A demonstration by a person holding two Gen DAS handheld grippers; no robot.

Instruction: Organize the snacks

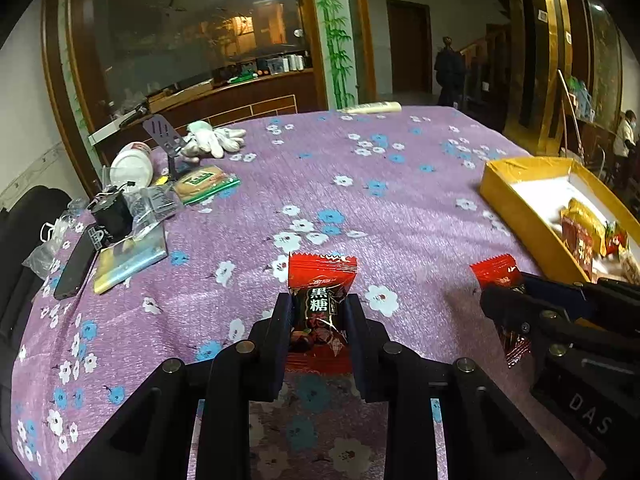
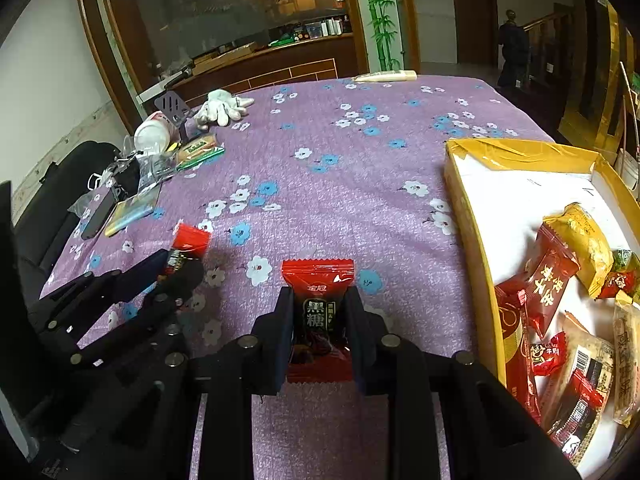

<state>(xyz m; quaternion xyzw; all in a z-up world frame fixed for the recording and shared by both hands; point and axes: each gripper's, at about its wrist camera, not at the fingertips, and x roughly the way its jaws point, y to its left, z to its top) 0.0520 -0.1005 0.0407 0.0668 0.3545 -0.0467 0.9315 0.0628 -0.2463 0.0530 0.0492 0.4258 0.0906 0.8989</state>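
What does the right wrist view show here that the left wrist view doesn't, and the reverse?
Only the right wrist view shows most of the yellow box floor and its pile of packets. Only the left wrist view shows a person seated at the far right edge. Both show each gripper, left gripper and right gripper, shut on a red candy packet, plus the white gloves and purple floral tablecloth.

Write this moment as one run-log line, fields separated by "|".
left gripper: shut on candy | right gripper: shut on second candy | box: holds snacks
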